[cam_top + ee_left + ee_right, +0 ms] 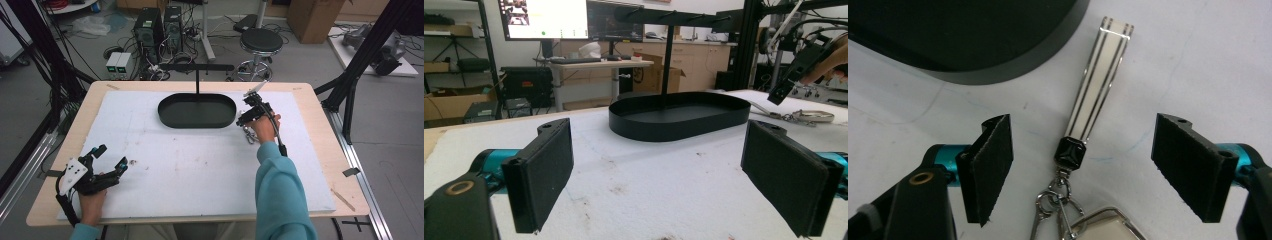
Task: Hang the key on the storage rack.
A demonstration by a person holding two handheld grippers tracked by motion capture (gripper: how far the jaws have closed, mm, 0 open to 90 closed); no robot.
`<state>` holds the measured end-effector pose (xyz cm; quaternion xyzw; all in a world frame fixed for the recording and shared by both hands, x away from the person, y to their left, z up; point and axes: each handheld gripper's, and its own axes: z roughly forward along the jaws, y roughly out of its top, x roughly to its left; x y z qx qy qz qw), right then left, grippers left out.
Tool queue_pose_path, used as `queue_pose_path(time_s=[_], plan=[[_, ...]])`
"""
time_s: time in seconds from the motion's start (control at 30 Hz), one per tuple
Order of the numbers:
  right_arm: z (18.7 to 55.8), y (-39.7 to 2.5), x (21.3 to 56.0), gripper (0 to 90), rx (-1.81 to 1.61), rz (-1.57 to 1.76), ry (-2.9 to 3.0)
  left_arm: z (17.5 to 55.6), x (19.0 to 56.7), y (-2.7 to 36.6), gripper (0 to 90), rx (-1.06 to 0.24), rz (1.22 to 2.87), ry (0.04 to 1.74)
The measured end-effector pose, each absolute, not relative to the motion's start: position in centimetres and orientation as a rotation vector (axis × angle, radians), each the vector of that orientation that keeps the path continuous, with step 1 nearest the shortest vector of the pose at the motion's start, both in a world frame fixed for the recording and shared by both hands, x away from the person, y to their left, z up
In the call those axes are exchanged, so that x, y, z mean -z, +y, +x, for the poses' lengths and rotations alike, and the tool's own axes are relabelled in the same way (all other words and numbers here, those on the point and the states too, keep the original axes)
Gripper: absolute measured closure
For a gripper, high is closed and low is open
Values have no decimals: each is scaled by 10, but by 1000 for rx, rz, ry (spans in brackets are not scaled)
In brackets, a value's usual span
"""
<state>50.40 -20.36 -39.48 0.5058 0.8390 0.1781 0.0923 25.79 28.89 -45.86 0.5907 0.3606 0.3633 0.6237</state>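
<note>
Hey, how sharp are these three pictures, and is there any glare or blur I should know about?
High view: even light, soft detail, no glare. Left gripper view: tray fairly sharp, near pads blurred, bright monitor washed out. Right gripper view: keychain strap crisp with slight sheen.

Beyond the far edge of the counter, a round black stool stands on the floor to the right. Two dark computer towers sit to its left among loose cables, with two small pale boxes beside them. A cardboard box stands far right. Farther off, a monitor glows above a desk.
</note>
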Motion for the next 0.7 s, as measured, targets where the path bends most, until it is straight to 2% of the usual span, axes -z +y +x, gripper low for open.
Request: queue_pose_path(time_s=[0.3, 0.4, 0.7], plan=[[506, -202, 404, 329, -518, 1639, 2459, 258, 459, 289, 139, -834, 1356, 828], [507, -199, 407, 401, -495, 1669, 2455, 258, 459, 289, 139, -834, 1357, 828], [507, -196, 410, 525, -446, 1690, 2458, 258, 459, 289, 139, -834, 1357, 828]])
